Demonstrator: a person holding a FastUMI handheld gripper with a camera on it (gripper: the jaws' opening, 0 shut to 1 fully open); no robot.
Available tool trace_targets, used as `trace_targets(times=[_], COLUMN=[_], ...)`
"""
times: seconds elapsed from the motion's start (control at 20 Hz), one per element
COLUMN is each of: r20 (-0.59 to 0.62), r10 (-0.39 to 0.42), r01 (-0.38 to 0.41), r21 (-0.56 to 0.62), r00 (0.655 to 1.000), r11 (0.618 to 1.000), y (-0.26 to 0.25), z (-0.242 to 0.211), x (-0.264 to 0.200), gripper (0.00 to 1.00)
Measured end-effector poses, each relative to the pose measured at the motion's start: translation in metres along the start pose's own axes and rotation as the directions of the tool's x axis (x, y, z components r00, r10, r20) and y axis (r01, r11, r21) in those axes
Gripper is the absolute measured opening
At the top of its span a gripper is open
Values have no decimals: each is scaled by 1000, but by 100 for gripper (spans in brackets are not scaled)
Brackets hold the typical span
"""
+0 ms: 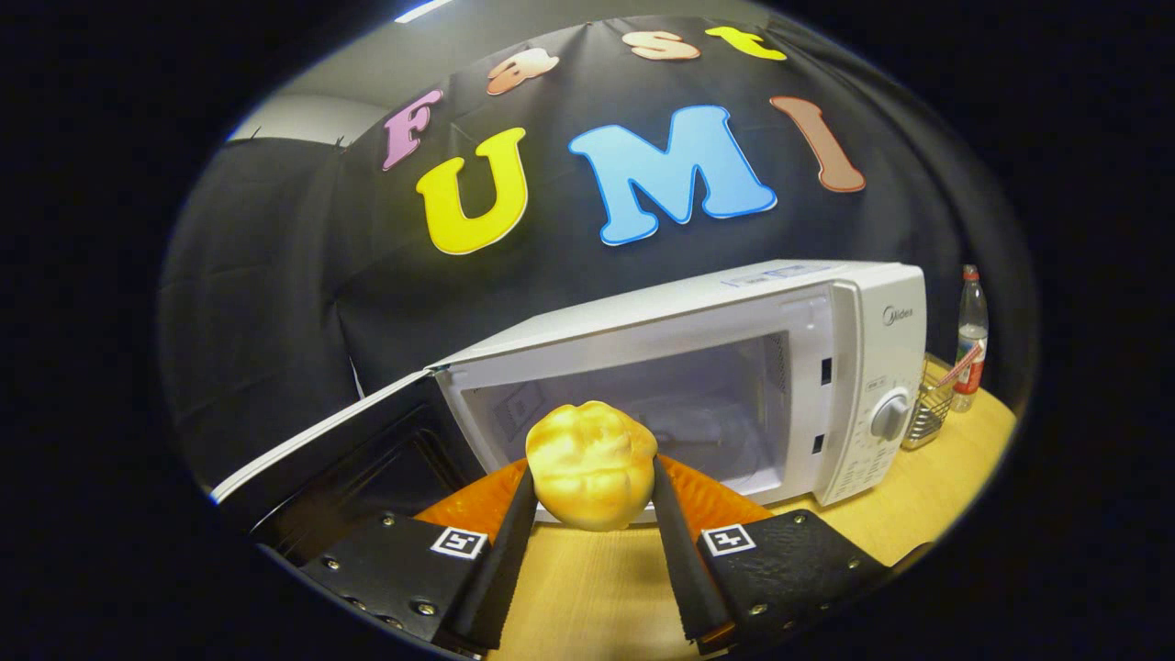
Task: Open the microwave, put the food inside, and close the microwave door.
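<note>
A golden yellow bun [591,464] sits between my two fingers, and my gripper [589,491] is shut on it, holding it above the wooden table [927,496]. Just beyond the bun stands a white microwave [716,367] with its door [340,450] swung wide open to the left. The white cavity [698,413] shows behind the bun, lit and bare where I can see it. A round dial [889,415] sits on the control panel at the microwave's right side. An orange surface [707,491] shows under the bun, in front of the microwave's opening.
To the right of the microwave stand a wire basket [929,408] and a clear plastic bottle [969,340] with a red label. The open door takes up the space left of my fingers. Black cloth hangs behind everything.
</note>
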State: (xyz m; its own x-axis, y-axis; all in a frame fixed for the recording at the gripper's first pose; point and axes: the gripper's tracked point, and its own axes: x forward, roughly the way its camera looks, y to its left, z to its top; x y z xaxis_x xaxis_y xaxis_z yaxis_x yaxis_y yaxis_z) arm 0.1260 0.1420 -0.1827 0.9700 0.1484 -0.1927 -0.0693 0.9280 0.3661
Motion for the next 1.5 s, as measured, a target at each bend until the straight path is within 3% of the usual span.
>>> trace_targets(times=[0.45, 0.65, 1.05, 1.15, 1.2, 1.5], r20=[-14, -10, -1, 14, 12, -81], r10=[-37, -76, -80, -85, -91, -48], r01=[39, 77, 78, 79, 85, 70], r21=[187, 201, 257, 238, 243, 289], r00=[999, 997, 997, 996, 996, 996], r11=[982, 977, 963, 968, 966, 955], y=[7, -3, -15, -16, -19, -20], z=[-40, -50, -53, -49, -47, -50], x=[83, 108, 134, 133, 133, 112], gripper=[70, 70, 70, 83, 96, 97])
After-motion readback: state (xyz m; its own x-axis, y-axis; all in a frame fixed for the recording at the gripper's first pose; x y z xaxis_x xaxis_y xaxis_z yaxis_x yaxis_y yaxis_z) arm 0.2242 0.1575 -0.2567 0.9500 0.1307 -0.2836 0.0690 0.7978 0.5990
